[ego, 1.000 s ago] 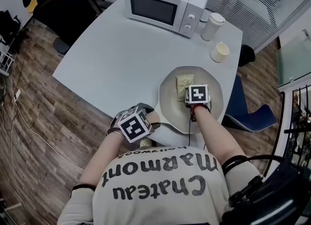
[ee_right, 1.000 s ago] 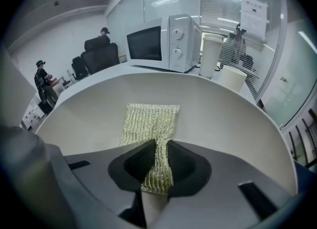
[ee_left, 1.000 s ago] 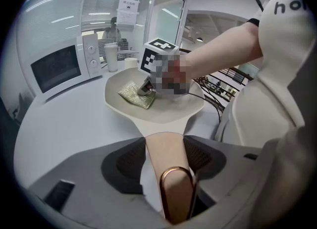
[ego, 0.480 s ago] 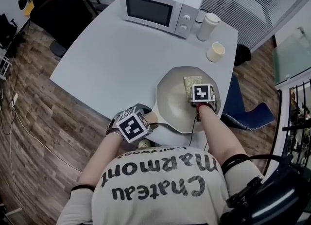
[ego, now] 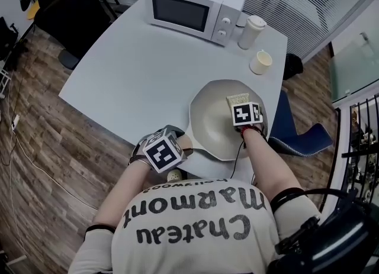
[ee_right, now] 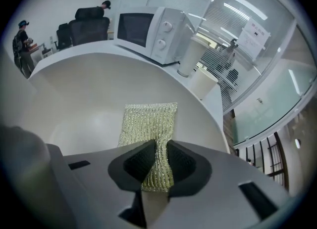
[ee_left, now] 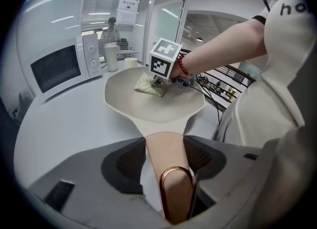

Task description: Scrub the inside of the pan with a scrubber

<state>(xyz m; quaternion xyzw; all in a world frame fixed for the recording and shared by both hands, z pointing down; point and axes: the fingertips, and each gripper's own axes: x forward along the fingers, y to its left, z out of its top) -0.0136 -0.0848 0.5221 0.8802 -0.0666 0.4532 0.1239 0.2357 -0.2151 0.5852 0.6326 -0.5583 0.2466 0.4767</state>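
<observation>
A beige pan (ego: 216,128) lies on the white table near its front right corner; its tan handle (ee_left: 166,154) with a copper loop runs back toward me. My left gripper (ee_left: 165,160) is shut on that handle, and its marker cube (ego: 163,151) shows at the table's edge. A yellow-green mesh scrubber (ee_right: 147,126) lies flat against the pan's inside on its right side. My right gripper (ee_right: 159,162) is shut on the scrubber's near end, pinching it between dark pads (ee_right: 138,164). The scrubber (ego: 238,99) peeks out beyond the right marker cube (ego: 247,113).
A white microwave (ego: 195,3) stands at the back of the table (ego: 136,71). A tall lidded cup (ego: 250,31) and a small cream cup (ego: 260,62) stand behind the pan. A blue chair (ego: 299,137) sits to the right, black chairs at the far left.
My right gripper has slid the scrubber rightward across the pan's inside toward its right wall. The left gripper and the pan handle have stayed in place.
</observation>
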